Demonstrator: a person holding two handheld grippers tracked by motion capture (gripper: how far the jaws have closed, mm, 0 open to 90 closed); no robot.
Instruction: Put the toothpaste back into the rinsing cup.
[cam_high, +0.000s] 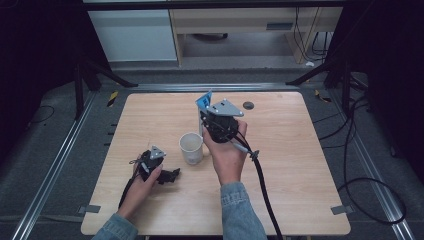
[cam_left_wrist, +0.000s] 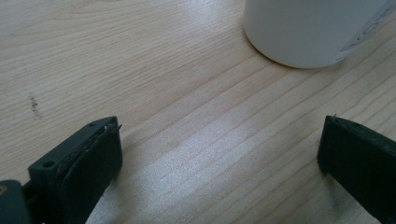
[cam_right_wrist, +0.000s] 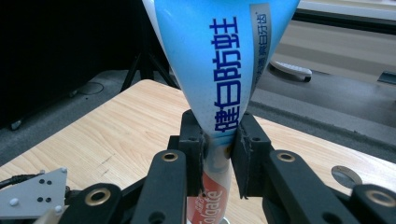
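Our right hand-held gripper (cam_right_wrist: 218, 149) is clamped on a blue toothpaste tube (cam_right_wrist: 219, 60), held upright above the worktop (cam_high: 290, 160). Just beside and below it, toward our left hand, stands a white cup (cam_high: 192, 148). Our left hand-held gripper (cam_left_wrist: 219, 144) rests low on the worktop, jaws apart, the cup near ahead, nothing between them.

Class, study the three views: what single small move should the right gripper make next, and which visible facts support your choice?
Probably carry the toothpaste tube sideways until it hangs over the white cup, then lower it in. The right gripper is shut on the tube, holding it upright above the table, just beside the cup. The cup stands open-topped, and the left gripper rests open near it, holding nothing.
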